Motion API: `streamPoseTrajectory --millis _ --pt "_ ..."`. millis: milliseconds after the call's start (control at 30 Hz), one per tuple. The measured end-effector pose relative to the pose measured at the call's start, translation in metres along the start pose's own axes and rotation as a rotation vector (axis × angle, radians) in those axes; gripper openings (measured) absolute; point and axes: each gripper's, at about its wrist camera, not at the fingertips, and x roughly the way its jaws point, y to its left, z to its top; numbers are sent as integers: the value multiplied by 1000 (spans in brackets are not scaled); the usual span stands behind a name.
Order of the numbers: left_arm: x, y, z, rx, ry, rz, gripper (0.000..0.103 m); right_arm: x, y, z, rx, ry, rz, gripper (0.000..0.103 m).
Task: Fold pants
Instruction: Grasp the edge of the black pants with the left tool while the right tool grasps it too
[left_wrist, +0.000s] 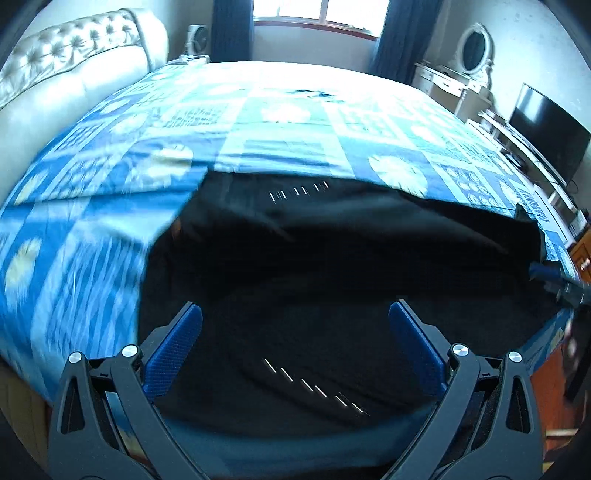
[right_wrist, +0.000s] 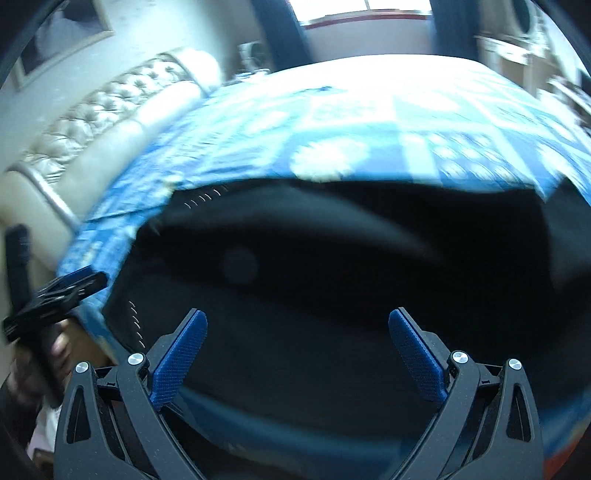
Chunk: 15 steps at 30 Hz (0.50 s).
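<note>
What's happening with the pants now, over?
Left gripper open, right gripper open, both empty. Black pants spread on blue bedspread. Nothing in the way.

We see the pants (left_wrist: 332, 258) lying on the bed (left_wrist: 280, 110), at its near edge. Our left gripper (left_wrist: 295, 350) is over the pants at 6 o'clock, with its two fingers wide apart. Our right gripper (right_wrist: 297, 354) is over the pants too, fingers apart. The headboard (left_wrist: 74, 66) is at 10 o'clock. The window (left_wrist: 321, 11) is at 12 o'clock, behind the bed. The television (left_wrist: 546, 136) stands at 2 o'clock, beside the bed.
</note>
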Motion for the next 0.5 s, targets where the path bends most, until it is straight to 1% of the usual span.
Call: streamPoseTrajectory --millis 67,100,133,200,267,333,433,500 --pt "12 22 23 20 12 -31 101 13 -8 38 -25 18 50 98" --pt "21 35 34 19 20 -31 101 22 -12 55 -46 31 63 98" --pt "32 49 47 16 31 -28 101 31 -14 66 -66 43 57 98" --pt "66 80 73 9 79 -69 101 61 -20 94 -110 107 43 98" --pt "95 100 87 -18 117 -71 101 91 -29 111 -120 189 77 98" --pt "126 116 101 -17 161 -92 101 118 -39 121 -120 273 100 98" --pt "159 121 112 10 195 -120 101 143 -46 123 -143 343 140 98" --pt "173 121 118 36 205 -134 101 157 -50 123 -158 381 162 98"
